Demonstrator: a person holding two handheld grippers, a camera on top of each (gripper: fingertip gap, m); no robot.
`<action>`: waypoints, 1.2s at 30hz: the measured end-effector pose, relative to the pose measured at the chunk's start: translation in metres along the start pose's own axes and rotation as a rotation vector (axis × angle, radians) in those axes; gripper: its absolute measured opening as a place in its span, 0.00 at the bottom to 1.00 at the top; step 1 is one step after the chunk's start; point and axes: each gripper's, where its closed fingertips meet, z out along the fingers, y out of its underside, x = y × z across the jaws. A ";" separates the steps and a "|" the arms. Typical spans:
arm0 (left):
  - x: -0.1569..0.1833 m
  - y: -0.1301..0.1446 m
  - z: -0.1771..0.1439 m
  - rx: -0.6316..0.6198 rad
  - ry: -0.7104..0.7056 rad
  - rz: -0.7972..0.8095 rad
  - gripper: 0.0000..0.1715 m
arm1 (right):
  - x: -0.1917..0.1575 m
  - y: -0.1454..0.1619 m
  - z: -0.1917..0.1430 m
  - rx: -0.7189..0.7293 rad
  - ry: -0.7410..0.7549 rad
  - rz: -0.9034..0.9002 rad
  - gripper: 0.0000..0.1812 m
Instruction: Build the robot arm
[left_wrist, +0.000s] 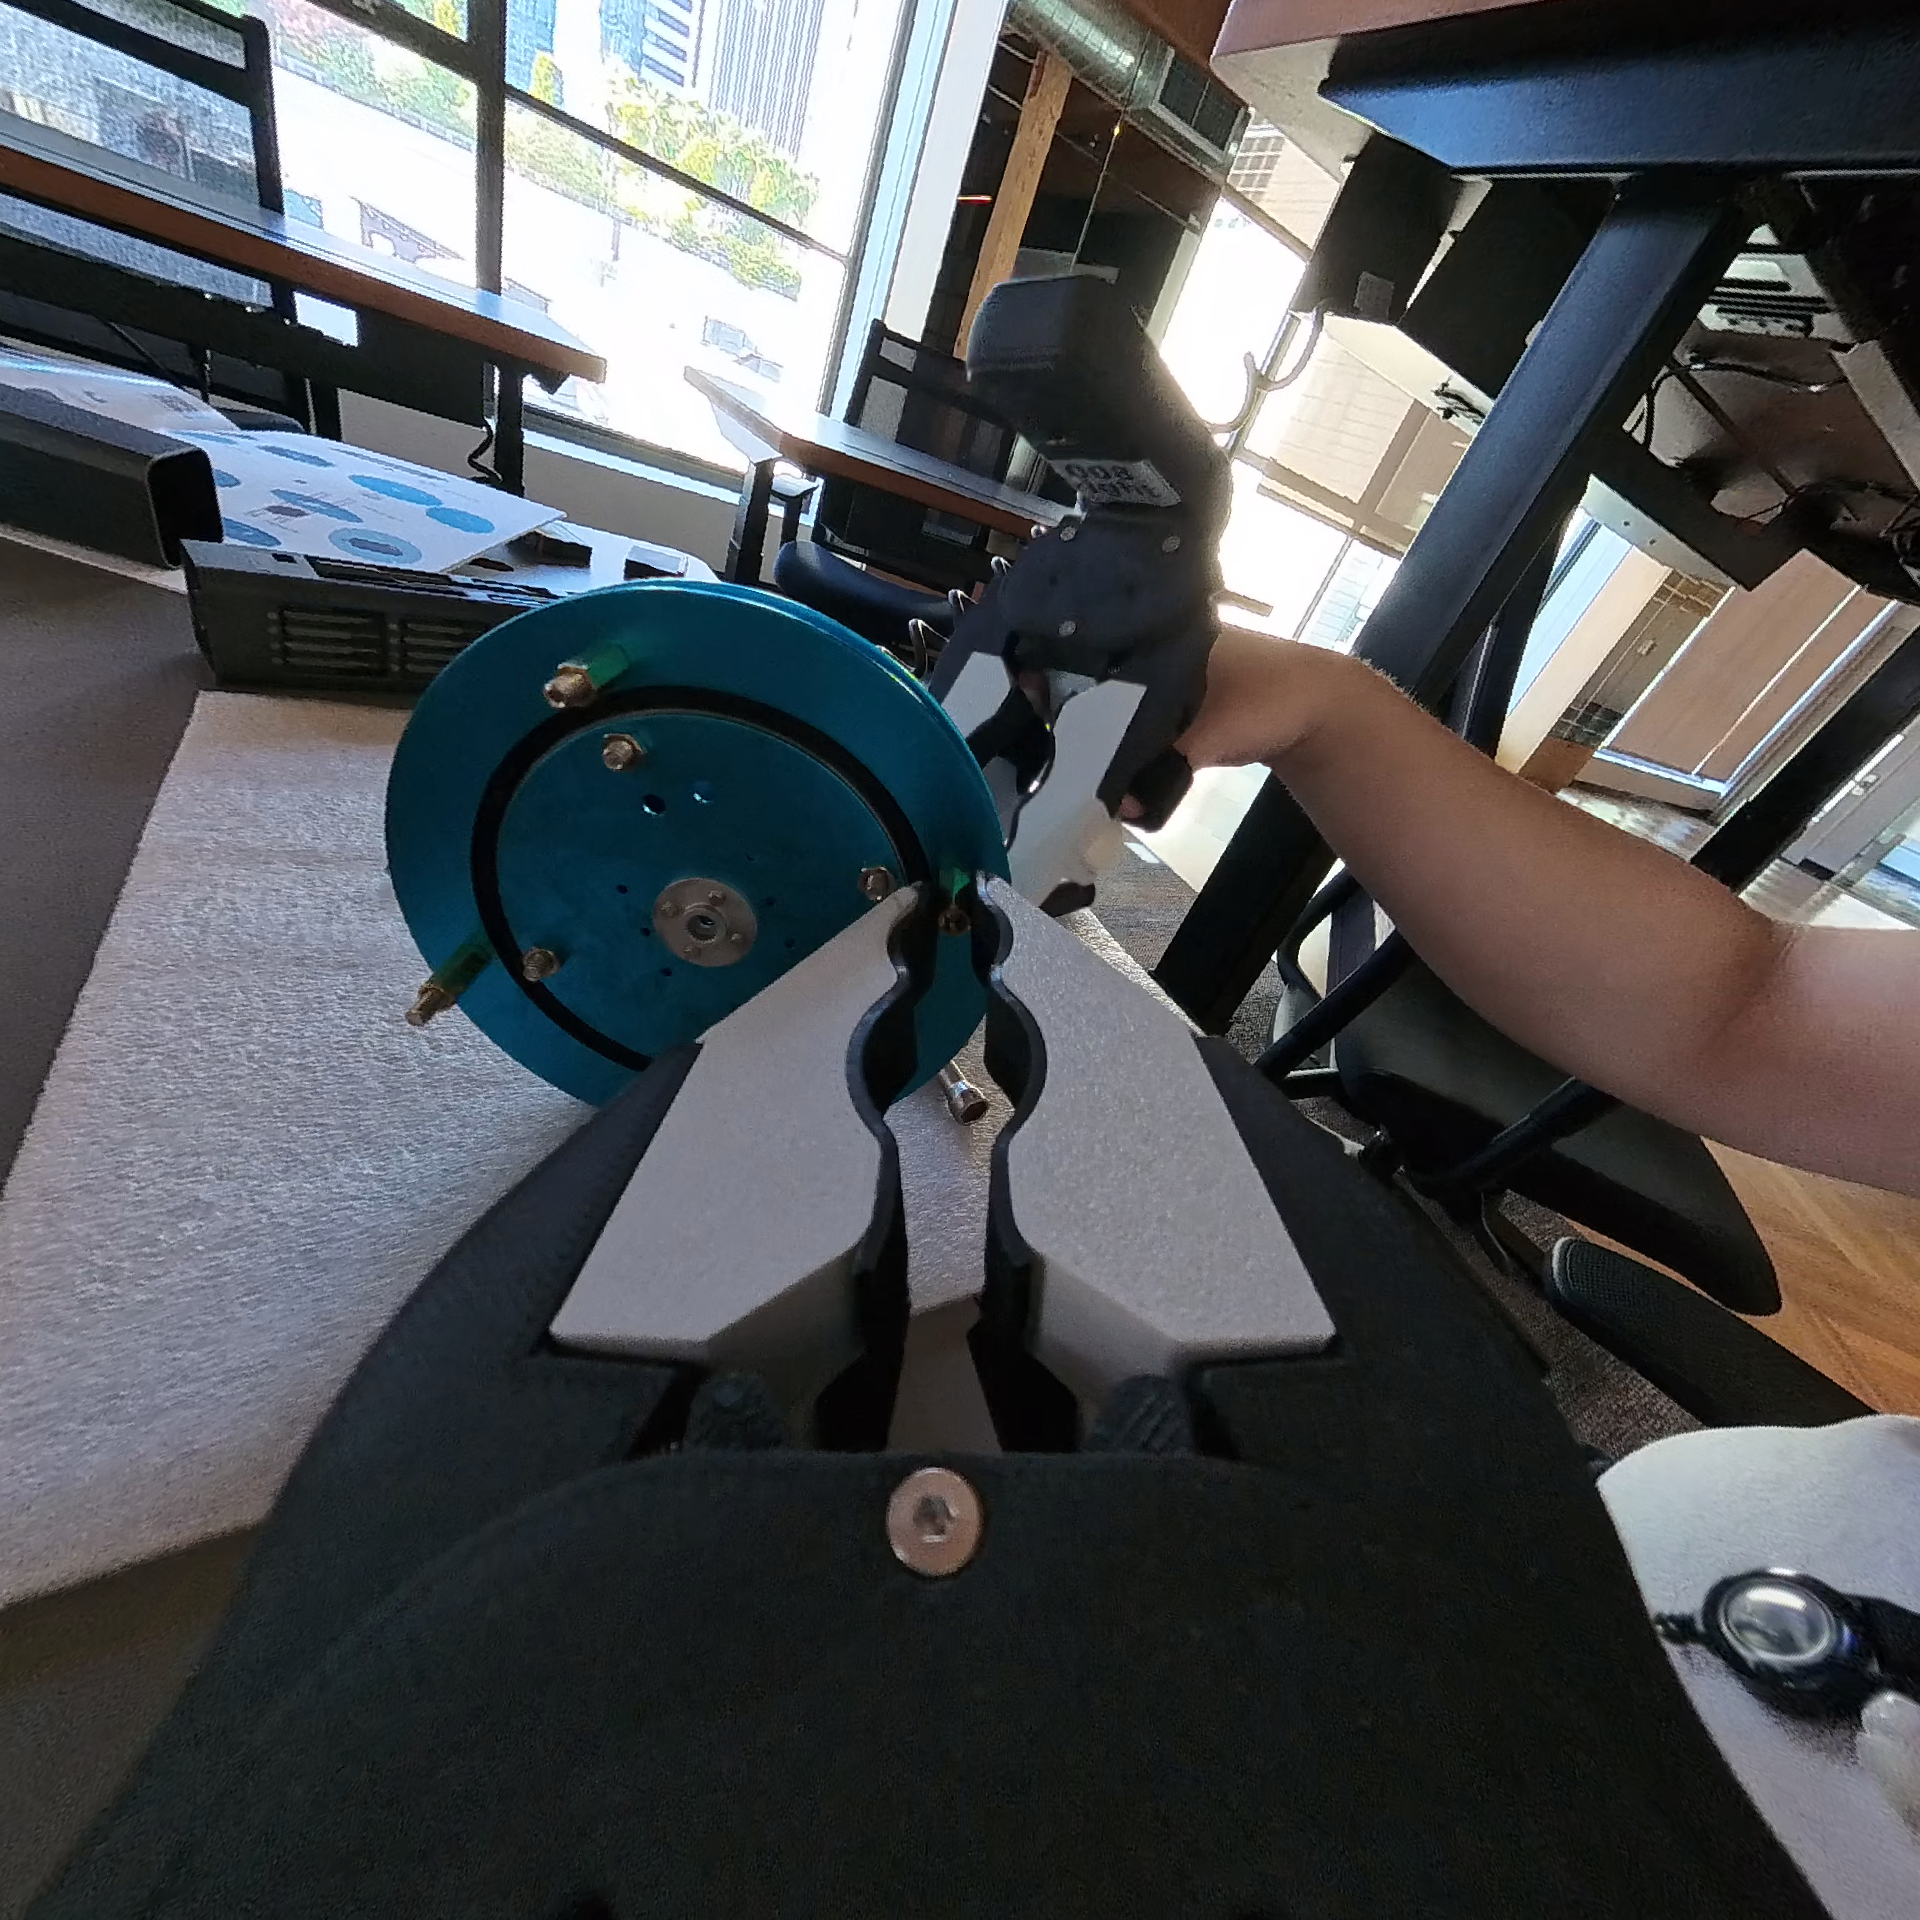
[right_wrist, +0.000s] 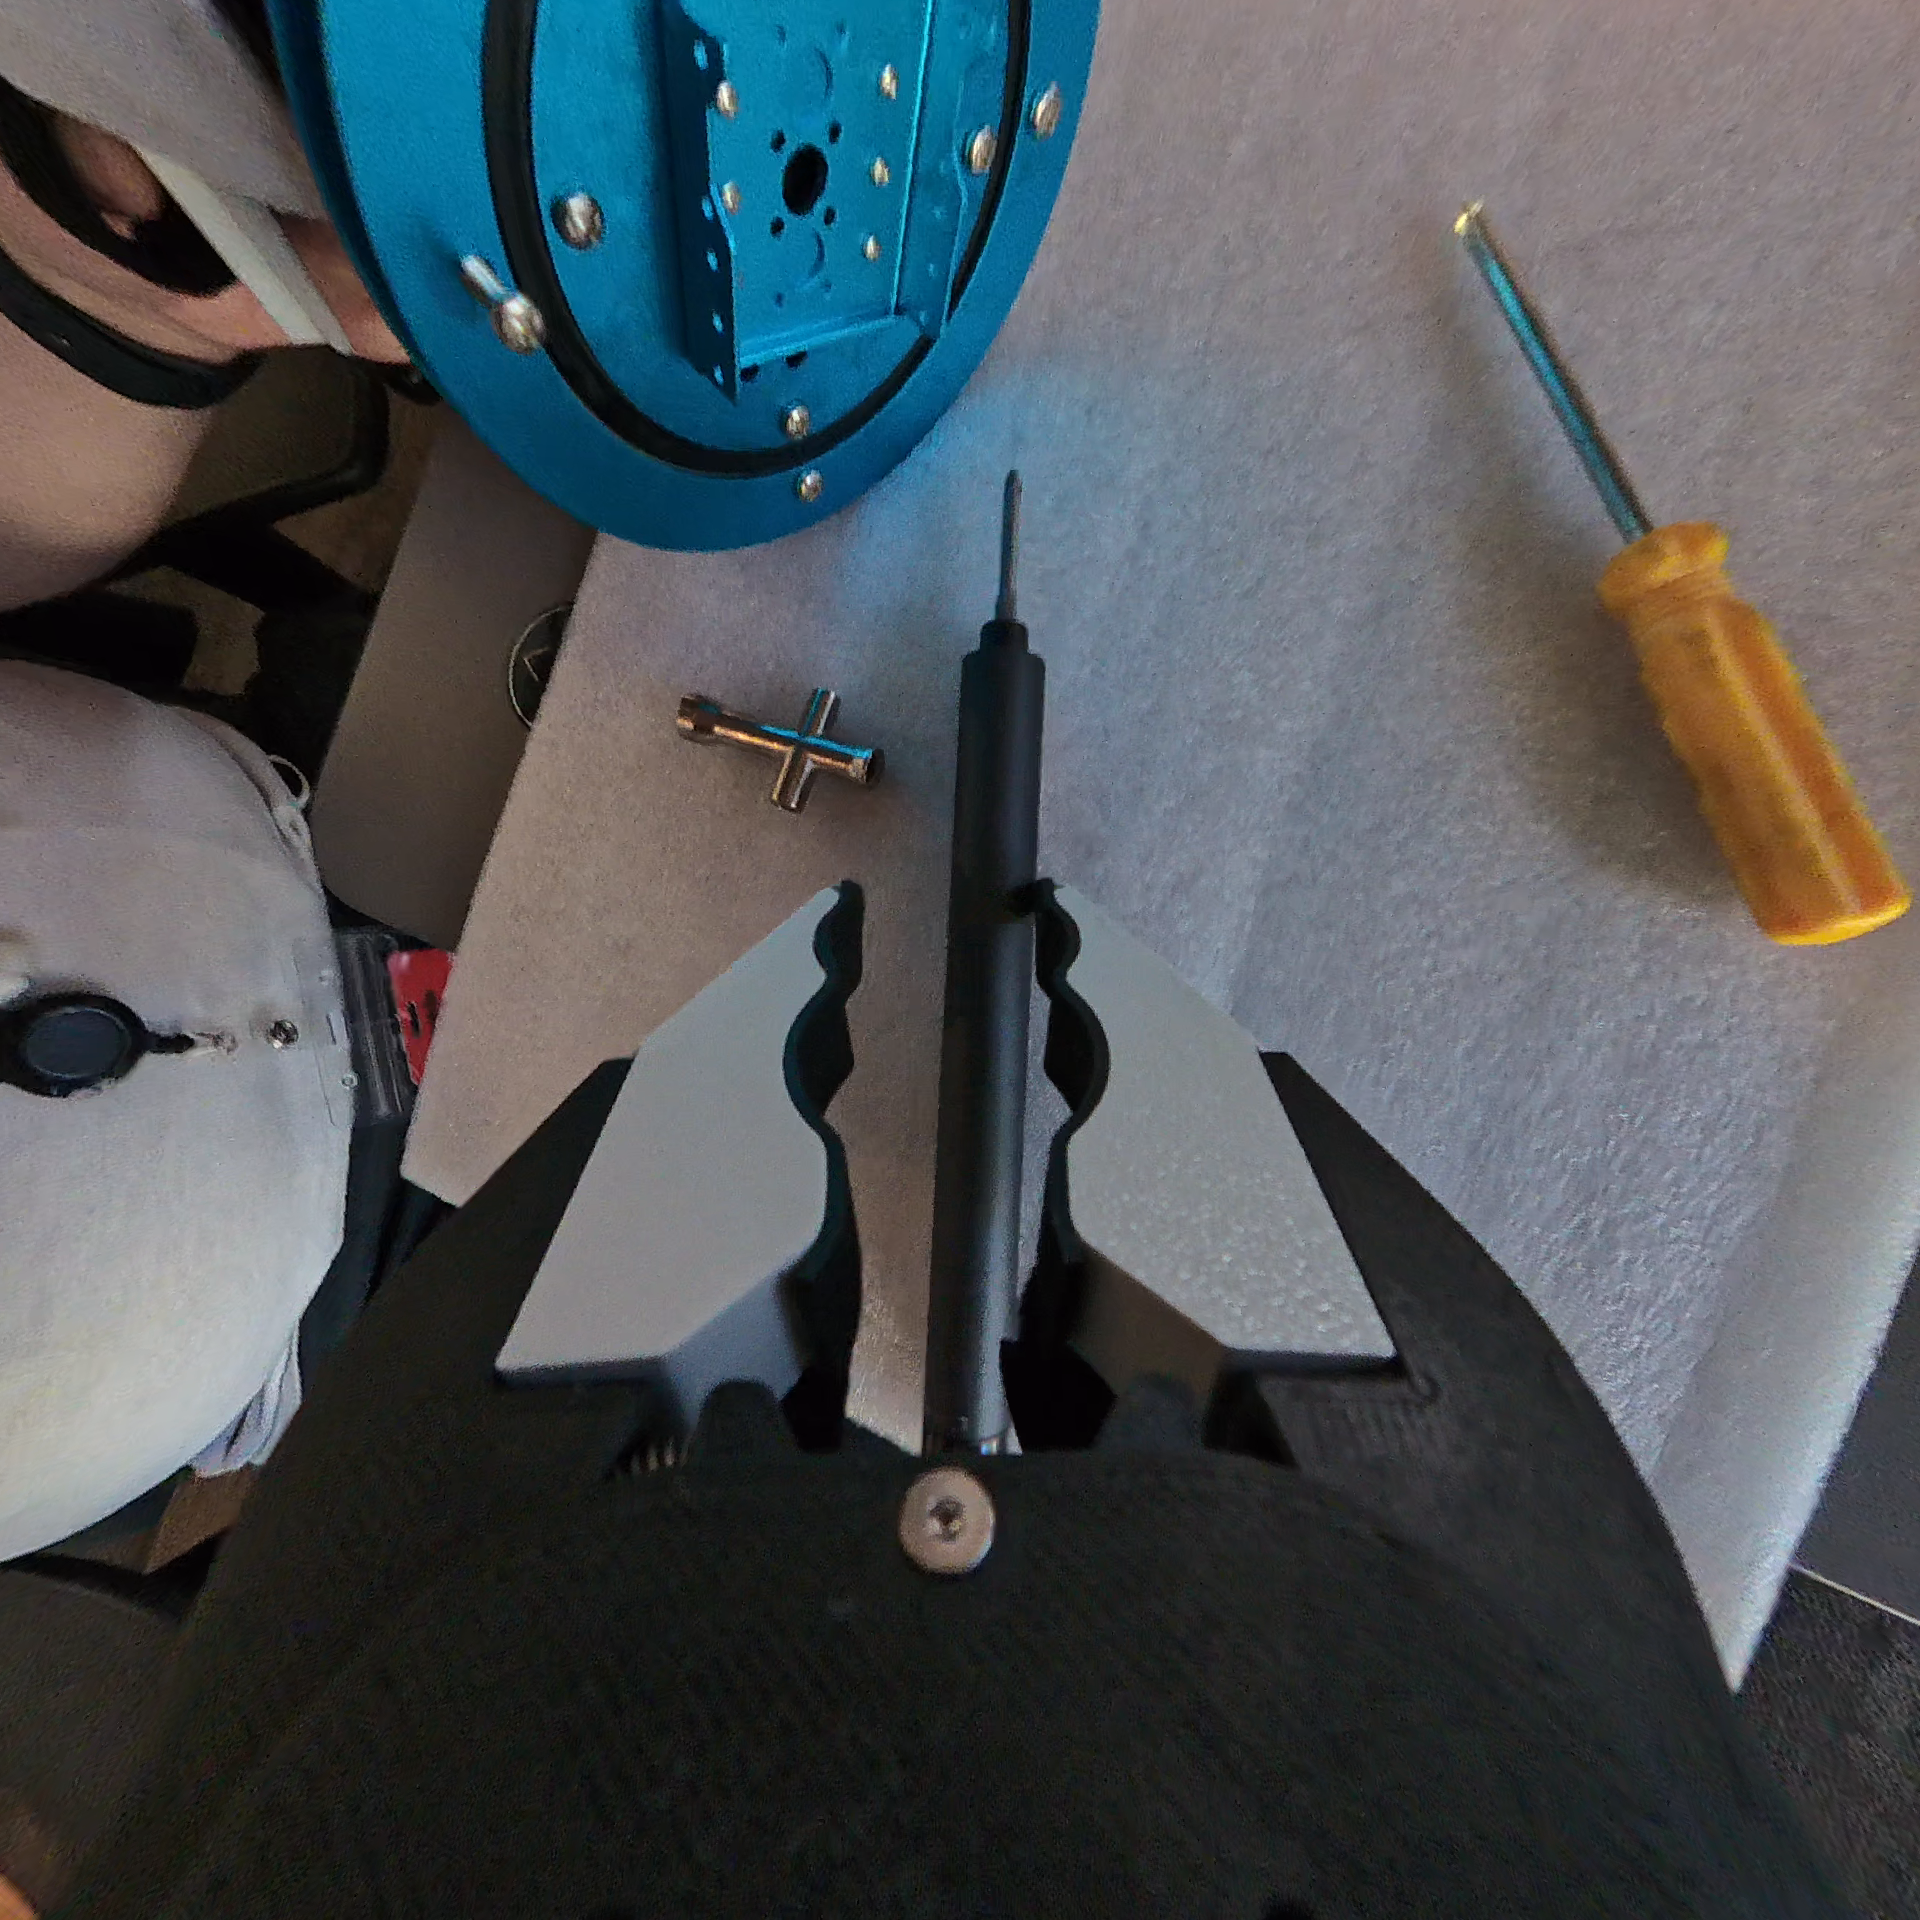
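Standing on edge at frame centre, the blue disc is pinched at its lower-right rim by the left gripper. A black screwdriver, tip pointing up-frame toward the disc, lies between the parted jaws of the right gripper, not yet clamped.

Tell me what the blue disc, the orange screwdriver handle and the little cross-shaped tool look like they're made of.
Blue disc: likely anodized aluminium, from its even satin metallic sheen and screwed-on parts.
Orange screwdriver handle: translucent amber plastic, glossy, with moulded facets.
Cross-shaped tool: polished steel or chrome plating, mirror-bright with sharp reflections.
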 end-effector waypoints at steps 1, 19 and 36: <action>0.000 0.000 0.000 -0.002 0.000 0.000 0.02 | 0.001 0.003 0.002 -0.026 0.019 -0.009 0.18; 0.002 0.002 0.001 -0.016 -0.007 0.023 0.02 | 0.010 0.004 -0.011 0.027 0.033 -0.009 0.11; 0.005 0.006 0.003 -0.036 -0.005 0.046 0.02 | 0.017 -0.003 -0.006 -0.044 -0.092 0.055 0.14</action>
